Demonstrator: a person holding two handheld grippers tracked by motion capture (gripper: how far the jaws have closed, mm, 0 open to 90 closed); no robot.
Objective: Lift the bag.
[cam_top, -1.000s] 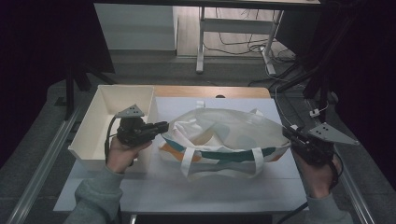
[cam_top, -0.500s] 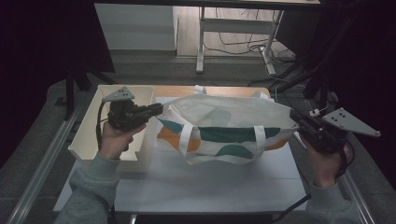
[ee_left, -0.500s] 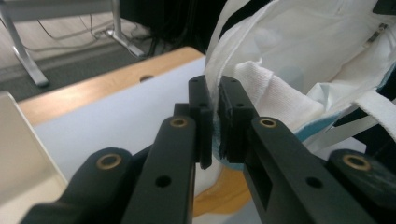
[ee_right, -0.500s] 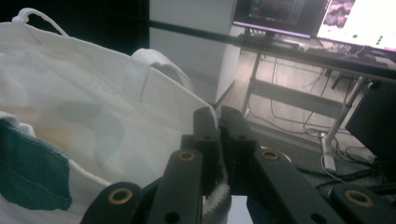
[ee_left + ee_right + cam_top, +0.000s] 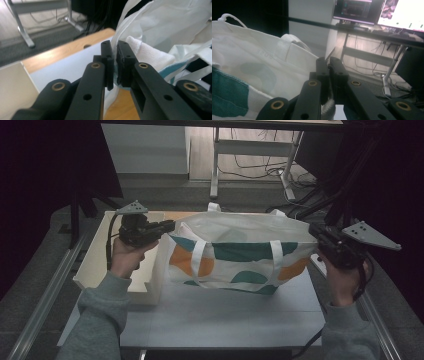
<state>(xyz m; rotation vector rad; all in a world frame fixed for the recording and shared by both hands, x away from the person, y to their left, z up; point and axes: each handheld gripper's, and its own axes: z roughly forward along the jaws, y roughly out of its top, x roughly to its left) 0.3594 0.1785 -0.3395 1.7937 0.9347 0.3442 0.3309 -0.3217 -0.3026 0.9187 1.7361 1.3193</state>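
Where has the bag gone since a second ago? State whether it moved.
Yes. The bag has risen: its top edge now stands above the tray rim, held upright.

The person wore grey-green sleeves (image 5: 102, 312). Each black gripper carried a grey three-cornered plate (image 5: 371, 234) and a black cable. Brass rivets dotted the fingers (image 5: 108, 53).

The far wall of the tote bag (image 5: 240, 252) and whatever lies inside it are hidden by its near printed side. The near right corner of the white tray (image 5: 97, 265) is covered by the left forearm. The cloth edge pinched in the right hand-held gripper (image 5: 329, 65) is hidden between its jaws.
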